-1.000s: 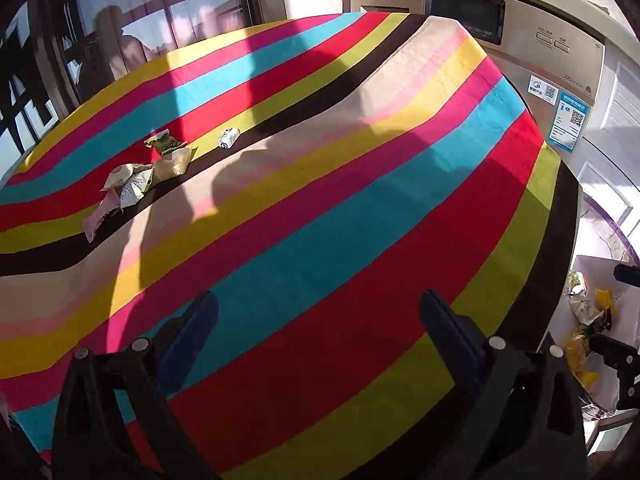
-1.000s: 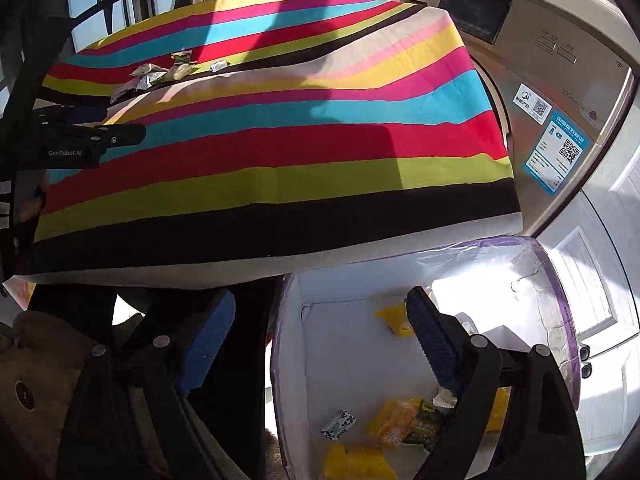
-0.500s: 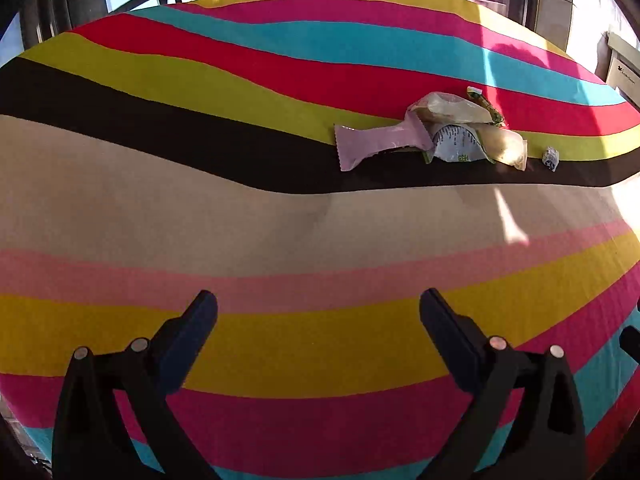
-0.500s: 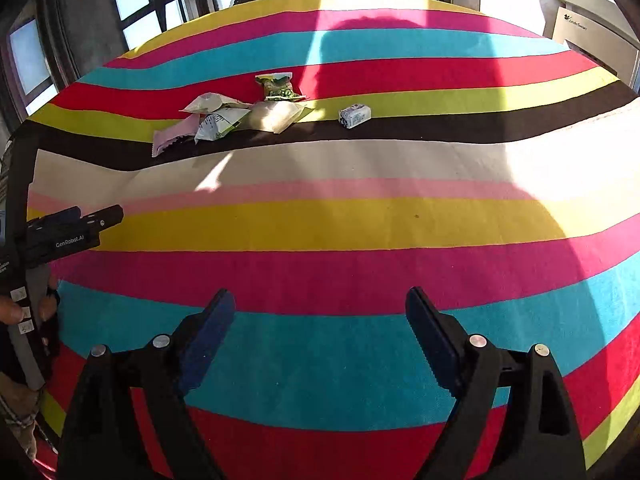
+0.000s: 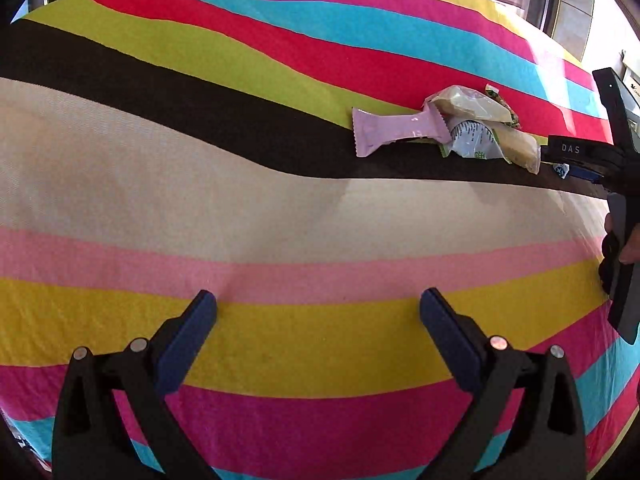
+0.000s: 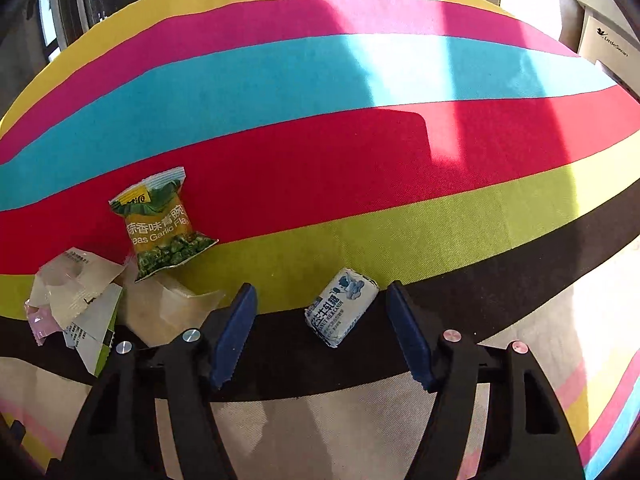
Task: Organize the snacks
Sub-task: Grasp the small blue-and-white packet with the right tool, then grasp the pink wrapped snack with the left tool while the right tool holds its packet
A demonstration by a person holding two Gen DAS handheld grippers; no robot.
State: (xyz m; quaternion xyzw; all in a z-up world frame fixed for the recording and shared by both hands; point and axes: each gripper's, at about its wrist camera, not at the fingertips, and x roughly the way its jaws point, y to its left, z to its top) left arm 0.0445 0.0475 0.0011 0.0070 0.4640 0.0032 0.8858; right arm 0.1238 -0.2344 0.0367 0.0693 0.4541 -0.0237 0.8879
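A small white-and-blue milk candy (image 6: 342,306) lies on the striped tablecloth (image 6: 360,152), between the blue pads of my right gripper (image 6: 320,292). Its jaws are closing and the pads stand a little apart from the candy on both sides. To the left lie a green pea packet (image 6: 160,220) and a heap of pale wrappers (image 6: 76,300). My left gripper (image 5: 318,296) hovers open over the yellow stripe with nothing between its fingers. Far ahead of it are a pink packet (image 5: 394,130) and the pale wrappers (image 5: 468,106).
In the left wrist view the right gripper (image 5: 568,160) and a person's hand (image 5: 630,248) enter from the right edge. A white appliance (image 6: 608,48) stands beyond the table's far right edge. Windows run along the back.
My right gripper has travelled forward across the table to the snack pile and its jaws have narrowed around the milk candy. My left gripper has stayed put, and the right gripper now shows in its view.
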